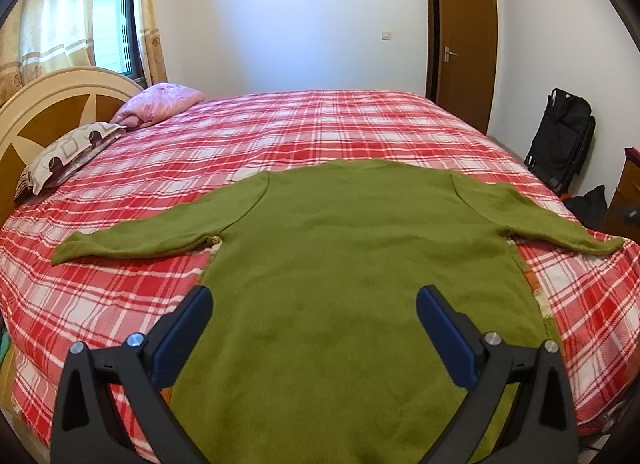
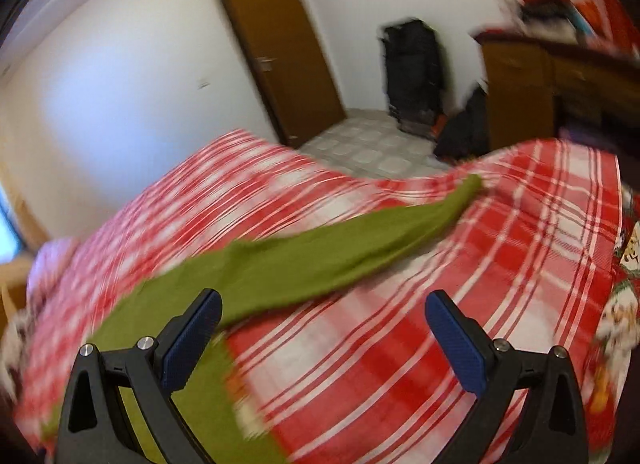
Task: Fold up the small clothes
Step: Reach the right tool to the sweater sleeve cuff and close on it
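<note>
A small green long-sleeved sweater [image 1: 344, 248] lies flat on the red plaid bed cover [image 1: 280, 132], hem toward me, both sleeves spread out to the sides. My left gripper [image 1: 314, 304] is open and empty, hovering above the sweater's lower body. My right gripper [image 2: 322, 310] is open and empty, above the cover just beside the sweater's right side; the right sleeve [image 2: 360, 240] stretches away ahead of it toward the bed edge. The right wrist view is blurred by motion.
Pillows [image 1: 68, 152] and a pink folded quilt [image 1: 160, 102] lie by the headboard [image 1: 48, 104] at left. A brown door [image 1: 464, 44], black bags [image 1: 564, 140] and a wooden cabinet [image 2: 520, 92] stand beyond the bed's right side.
</note>
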The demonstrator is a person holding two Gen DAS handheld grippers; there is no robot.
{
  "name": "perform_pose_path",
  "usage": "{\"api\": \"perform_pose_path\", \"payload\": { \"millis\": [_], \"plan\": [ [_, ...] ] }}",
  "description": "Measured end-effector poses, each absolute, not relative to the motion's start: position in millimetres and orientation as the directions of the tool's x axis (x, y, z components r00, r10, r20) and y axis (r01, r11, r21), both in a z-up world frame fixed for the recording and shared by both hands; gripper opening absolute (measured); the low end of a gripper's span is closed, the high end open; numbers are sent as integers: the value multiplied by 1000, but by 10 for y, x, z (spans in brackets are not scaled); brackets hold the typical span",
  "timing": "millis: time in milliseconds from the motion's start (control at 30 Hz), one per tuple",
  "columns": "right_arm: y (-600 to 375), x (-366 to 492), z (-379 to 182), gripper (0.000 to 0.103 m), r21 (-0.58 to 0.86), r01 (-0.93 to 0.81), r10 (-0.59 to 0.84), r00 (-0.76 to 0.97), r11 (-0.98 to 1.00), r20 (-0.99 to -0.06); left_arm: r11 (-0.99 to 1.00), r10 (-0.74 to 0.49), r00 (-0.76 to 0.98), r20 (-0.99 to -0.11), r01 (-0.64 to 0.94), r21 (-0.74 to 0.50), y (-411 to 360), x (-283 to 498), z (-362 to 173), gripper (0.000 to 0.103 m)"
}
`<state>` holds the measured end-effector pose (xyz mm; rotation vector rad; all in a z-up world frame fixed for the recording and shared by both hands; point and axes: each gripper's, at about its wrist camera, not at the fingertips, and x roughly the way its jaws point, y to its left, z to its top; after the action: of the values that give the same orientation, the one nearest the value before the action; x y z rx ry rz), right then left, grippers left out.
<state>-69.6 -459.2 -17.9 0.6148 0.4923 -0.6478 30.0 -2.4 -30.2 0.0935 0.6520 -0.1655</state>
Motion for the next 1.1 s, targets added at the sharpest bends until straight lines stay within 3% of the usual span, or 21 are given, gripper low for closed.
{"api": "perform_pose_path", "payload": {
  "millis": [67, 133, 167, 400, 600, 667, 867, 933, 1033, 1100],
  "plan": [
    [-5077, -760, -232, 95, 434, 714, -389, 678, 549, -624, 983, -123, 783, -610, 180, 33, -32, 348, -323, 103],
    [-5506, -770, -291, 77, 468, 739, -370, 658, 485, -656, 984, -126, 779, -614, 179, 25, -20, 385, -353, 103],
    [-5666, -760, -321, 75, 477, 747, -363, 651, 463, -667, 984, -131, 773, -621, 180, 17, -24, 414, -380, 103],
    [-6282, -494, -578, 74, 406, 818, -371, 555, 408, -745, 986, -122, 734, -668, 169, 6, -51, 548, -528, 103],
    [-6381, -202, -735, 74, 254, 868, -431, 442, 427, -787, 986, -102, 714, -692, 163, 23, -107, 615, -605, 103],
    [-6399, -115, -759, 68, 212, 874, -436, 412, 436, -800, 987, -99, 709, -698, 162, 25, -114, 638, -625, 103],
    [-6476, -31, -742, 38, 73, 885, -498, 325, 461, -804, 986, -95, 697, -711, 163, 27, -140, 678, -663, 103],
    [-6503, -63, -743, 22, 56, 877, -506, 327, 478, -798, 987, -96, 693, -715, 162, 24, -136, 692, -680, 103],
    [-6550, -156, -744, 7, 154, 850, -452, 411, 503, -792, 987, -101, 684, -723, 159, 13, -119, 713, -698, 103],
    [-6564, -220, -740, 7, 229, 836, -414, 461, 498, -785, 988, -104, 681, -725, 154, 3, -104, 720, -699, 103]
  ]
}}
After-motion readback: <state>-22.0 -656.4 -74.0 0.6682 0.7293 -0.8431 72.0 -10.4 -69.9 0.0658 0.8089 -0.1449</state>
